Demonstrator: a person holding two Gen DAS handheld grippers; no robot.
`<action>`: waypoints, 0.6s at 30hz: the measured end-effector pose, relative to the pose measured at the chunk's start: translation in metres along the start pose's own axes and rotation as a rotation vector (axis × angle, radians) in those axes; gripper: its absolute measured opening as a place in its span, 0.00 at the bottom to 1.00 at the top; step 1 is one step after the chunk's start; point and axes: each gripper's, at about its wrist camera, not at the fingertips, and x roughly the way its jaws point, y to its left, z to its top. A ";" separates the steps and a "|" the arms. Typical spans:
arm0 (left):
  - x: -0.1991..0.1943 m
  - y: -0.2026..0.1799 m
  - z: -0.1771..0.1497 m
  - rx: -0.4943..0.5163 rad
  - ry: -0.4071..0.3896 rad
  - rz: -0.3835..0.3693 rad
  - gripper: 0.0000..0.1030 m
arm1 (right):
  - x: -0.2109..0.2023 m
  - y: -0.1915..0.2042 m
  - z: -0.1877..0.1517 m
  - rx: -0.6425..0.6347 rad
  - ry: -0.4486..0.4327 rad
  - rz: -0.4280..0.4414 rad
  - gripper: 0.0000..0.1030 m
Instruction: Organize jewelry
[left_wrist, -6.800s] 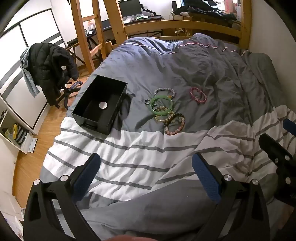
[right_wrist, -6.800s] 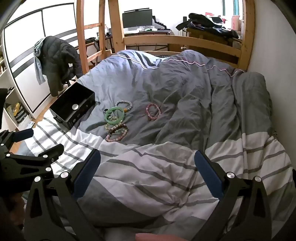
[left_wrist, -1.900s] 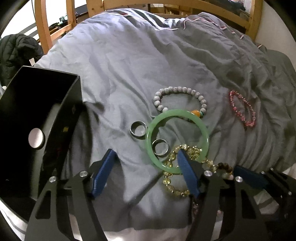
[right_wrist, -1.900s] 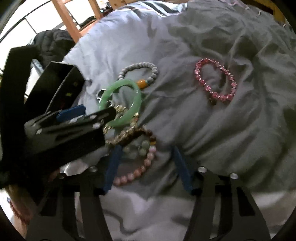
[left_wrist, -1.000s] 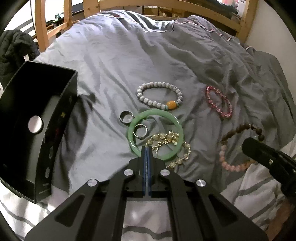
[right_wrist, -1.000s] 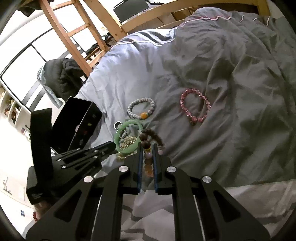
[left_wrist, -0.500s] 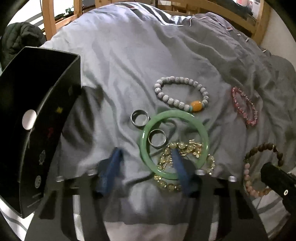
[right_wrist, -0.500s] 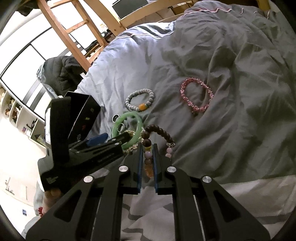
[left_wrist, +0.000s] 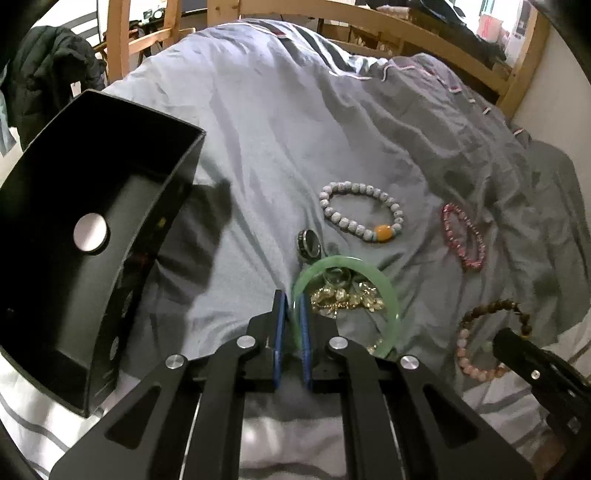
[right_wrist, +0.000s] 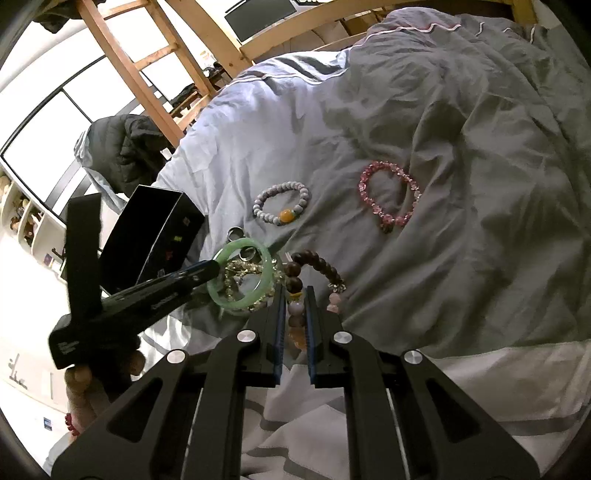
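Left hand-held gripper clamped on the near-left rim of the smooth green jade-like bangle, tilted up off the grey duvet, far rim still over the gold chain. Right hand-held gripper clamped on the brown-and-pink beaded bracelet, loop hanging forward, far from the pads. Best to lift straight up to shed the chain, then carry left over the open black rectangular box, long axis running near to far.
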 end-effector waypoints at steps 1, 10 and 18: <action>-0.004 0.004 -0.004 -0.006 -0.001 -0.004 0.08 | 0.000 -0.001 0.000 0.003 0.000 0.000 0.10; -0.027 0.006 -0.015 -0.009 -0.035 -0.016 0.02 | -0.003 -0.004 0.001 0.019 -0.012 0.020 0.10; -0.019 -0.007 -0.017 0.026 0.002 -0.060 0.03 | -0.002 -0.004 0.001 0.025 -0.004 0.030 0.10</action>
